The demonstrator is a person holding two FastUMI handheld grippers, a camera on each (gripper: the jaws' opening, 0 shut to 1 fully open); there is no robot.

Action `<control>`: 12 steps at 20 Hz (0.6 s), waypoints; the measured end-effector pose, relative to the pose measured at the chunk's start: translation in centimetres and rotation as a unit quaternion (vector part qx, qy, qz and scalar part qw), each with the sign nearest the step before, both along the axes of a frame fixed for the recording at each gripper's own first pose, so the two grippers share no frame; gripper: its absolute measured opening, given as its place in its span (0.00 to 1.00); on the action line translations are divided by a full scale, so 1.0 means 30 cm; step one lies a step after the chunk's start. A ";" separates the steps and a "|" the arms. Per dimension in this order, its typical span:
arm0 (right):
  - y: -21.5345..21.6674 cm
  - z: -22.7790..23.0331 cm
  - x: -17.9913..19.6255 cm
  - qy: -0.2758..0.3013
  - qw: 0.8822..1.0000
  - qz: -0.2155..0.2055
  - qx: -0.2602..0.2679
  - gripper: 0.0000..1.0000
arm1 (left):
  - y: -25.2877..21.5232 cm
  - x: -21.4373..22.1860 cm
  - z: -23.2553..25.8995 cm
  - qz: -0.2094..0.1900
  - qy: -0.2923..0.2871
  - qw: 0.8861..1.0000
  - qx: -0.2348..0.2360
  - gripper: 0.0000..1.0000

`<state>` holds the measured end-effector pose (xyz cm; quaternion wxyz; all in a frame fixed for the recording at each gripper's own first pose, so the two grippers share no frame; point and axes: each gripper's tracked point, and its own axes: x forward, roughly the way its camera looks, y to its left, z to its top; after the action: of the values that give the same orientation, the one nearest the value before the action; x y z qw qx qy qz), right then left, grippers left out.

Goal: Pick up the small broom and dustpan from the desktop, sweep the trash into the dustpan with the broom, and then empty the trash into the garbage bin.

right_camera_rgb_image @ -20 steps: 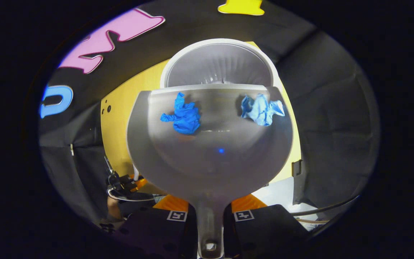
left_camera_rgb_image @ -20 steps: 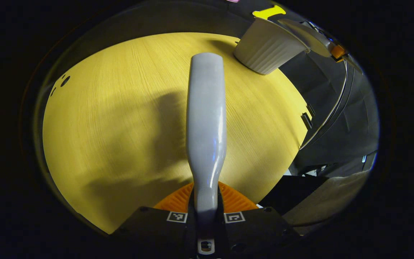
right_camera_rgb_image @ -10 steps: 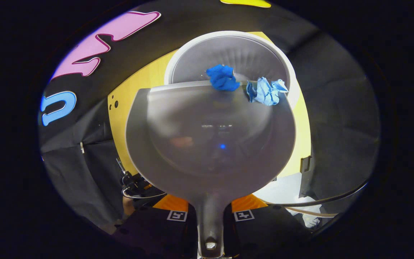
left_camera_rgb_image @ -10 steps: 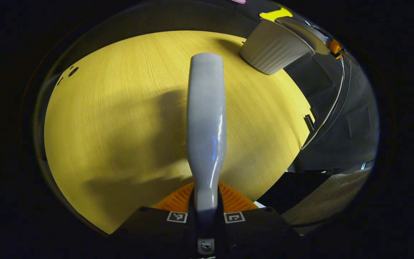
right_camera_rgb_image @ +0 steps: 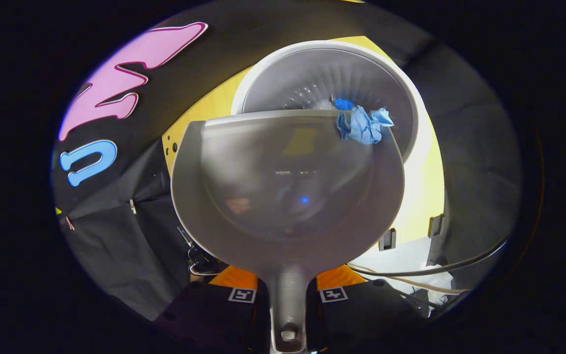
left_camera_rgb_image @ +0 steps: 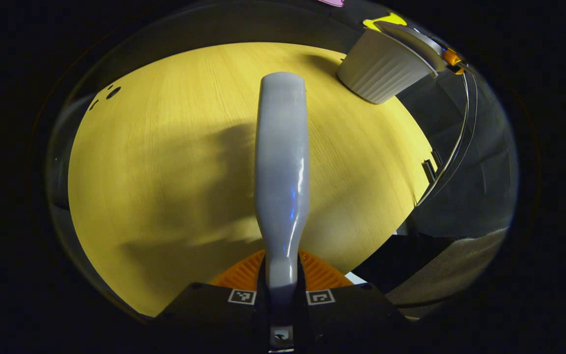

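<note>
In the right gripper view my right gripper is shut on the handle of the grey dustpan, which tips forward over the white ribbed garbage bin. A pale blue crumpled scrap clings to the pan's front lip at the right. A darker blue scrap lies just past the lip, inside the bin. In the left gripper view my left gripper is shut on the grey broom, held above the yellow desktop. The bin stands at the far right with the dustpan over it.
A cable hangs past the desktop's right edge in the left gripper view. Small holes mark the desktop's far left corner. Black cloth walls surround the table, and pale floor shows below the desk edge in the right gripper view.
The dustpan has tilted further over the bin. The darker blue scrap slid off the lip into the bin; the pale one moved to the lip's right end. The broom stayed in place.
</note>
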<state>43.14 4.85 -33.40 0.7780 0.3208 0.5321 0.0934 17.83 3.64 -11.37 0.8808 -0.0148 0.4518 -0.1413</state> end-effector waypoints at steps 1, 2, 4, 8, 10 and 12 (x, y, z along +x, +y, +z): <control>0.003 0.003 -0.001 0.000 1.000 0.001 0.004 0.32 | -0.003 0.000 -0.001 0.004 0.002 1.000 -0.002 0.23; 0.010 0.021 -0.006 -0.001 1.000 0.001 0.008 0.32 | -0.007 0.004 0.001 0.006 0.002 1.000 -0.003 0.23; 0.019 0.046 -0.012 -0.005 1.000 0.003 0.011 0.32 | -0.002 0.006 -0.003 0.007 0.002 1.000 0.001 0.23; 0.016 0.091 -0.024 -0.009 1.000 -0.003 0.010 0.32 | -0.005 0.007 -0.003 0.004 0.000 1.000 -0.001 0.23; 0.015 0.093 -0.026 -0.008 1.000 -0.003 0.001 0.31 | -0.002 0.011 -0.006 0.003 -0.001 1.000 -0.001 0.23; 0.007 0.102 -0.026 -0.010 1.000 -0.003 -0.002 0.32 | -0.006 0.010 -0.004 0.005 -0.001 1.000 -0.003 0.23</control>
<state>42.35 5.07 -30.34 0.7842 0.3199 0.5235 0.0932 18.12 3.44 -11.49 0.8818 -0.0199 0.4506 -0.1380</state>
